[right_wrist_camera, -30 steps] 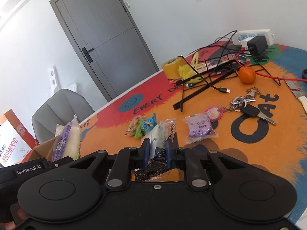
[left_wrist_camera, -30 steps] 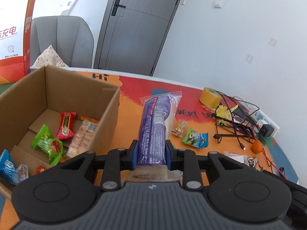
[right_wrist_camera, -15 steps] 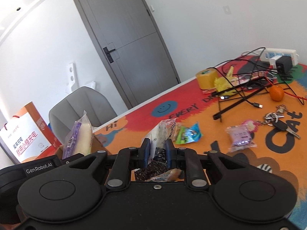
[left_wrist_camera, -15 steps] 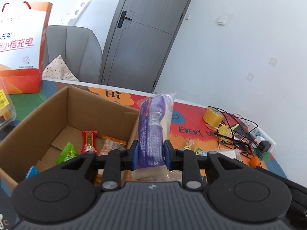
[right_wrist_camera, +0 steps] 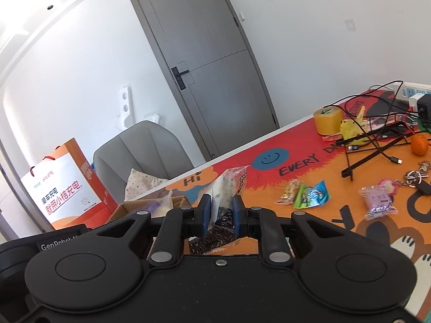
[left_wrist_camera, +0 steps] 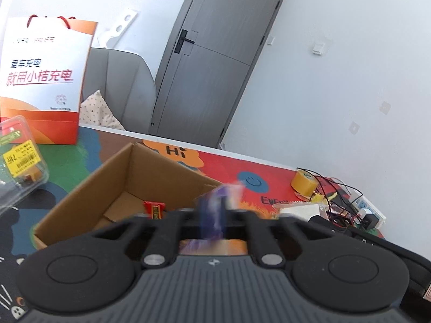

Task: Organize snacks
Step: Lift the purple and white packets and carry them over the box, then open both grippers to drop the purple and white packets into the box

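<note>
My left gripper [left_wrist_camera: 212, 215] stands above the near right part of the open cardboard box [left_wrist_camera: 89, 188]. The purple snack packet [left_wrist_camera: 215, 210] between its jaws is motion-blurred and low; whether the fingers still grip it is unclear. A red candy bar [left_wrist_camera: 154, 209] lies in the box. My right gripper [right_wrist_camera: 220, 214] is shut on a clear bag of dark seeds [right_wrist_camera: 225, 196], held above the mat to the right of the box [right_wrist_camera: 140, 206]. Loose snacks lie on the table: a green-and-blue pair [right_wrist_camera: 307, 194] and a pink packet [right_wrist_camera: 379, 198].
An orange-and-white paper bag [left_wrist_camera: 43, 80] and a clear plastic clamshell [left_wrist_camera: 18, 161] stand left of the box. A yellow tape roll [right_wrist_camera: 328, 120], tangled cables, a black stand [right_wrist_camera: 374, 145], an orange [right_wrist_camera: 419, 144], keys and a power strip crowd the right. A grey chair [right_wrist_camera: 142, 150] is behind.
Both grippers moved left toward the box. The purple packet has dropped lower between the left jaws and is blurred. The right gripper still holds the seed bag.
</note>
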### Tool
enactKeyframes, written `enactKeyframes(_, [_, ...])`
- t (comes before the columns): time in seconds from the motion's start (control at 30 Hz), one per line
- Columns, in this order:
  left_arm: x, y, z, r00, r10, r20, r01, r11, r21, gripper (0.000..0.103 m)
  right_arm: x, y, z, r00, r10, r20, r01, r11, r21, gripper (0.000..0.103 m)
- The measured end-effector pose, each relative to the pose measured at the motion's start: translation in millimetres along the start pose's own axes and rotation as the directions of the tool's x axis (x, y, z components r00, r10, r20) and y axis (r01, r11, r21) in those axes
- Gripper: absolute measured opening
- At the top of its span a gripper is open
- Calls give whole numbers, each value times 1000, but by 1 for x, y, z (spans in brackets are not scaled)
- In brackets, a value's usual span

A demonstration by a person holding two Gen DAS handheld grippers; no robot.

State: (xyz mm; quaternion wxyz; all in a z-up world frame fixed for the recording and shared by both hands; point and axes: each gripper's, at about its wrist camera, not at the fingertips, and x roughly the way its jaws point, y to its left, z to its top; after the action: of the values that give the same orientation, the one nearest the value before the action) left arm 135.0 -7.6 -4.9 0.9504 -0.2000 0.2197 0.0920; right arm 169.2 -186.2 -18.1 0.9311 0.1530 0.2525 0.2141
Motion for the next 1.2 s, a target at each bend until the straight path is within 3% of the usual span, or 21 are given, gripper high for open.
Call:
enactKeyframes(0.43, [-3,53,8,995,97,-11,-97,994,-57,0,18,36,-9,997,66,-38,-67,997,-30,19])
enactKeyframes(0.77, [-8,70,12,995,96,-29,-98,993,-61,5,37,63,-13,991,111,-73,-114,993,-40,20])
enactKeyframes(0.83, [-7,75,12,994,107,-39,-109,991,-74,12,40,65,-13,986,142,-90,-144,989,-16,27])
enactKeyframes(0.9, [-9,78,11,992,116,-42,-119,989,-82,35,40,65,-14,984,148,-95,-149,989,-5,34])
enactKeyframes(1.0, [-11,78,10,992,126,-27,-128,988,-84,60,35,64,-15,988,123,-92,-125,992,-17,37])
enactKeyframes(1.2, [-13,64,7,993,122,-11,-122,991,-57,83,22,50,-14,993,89,-72,-90,996,-12,58])
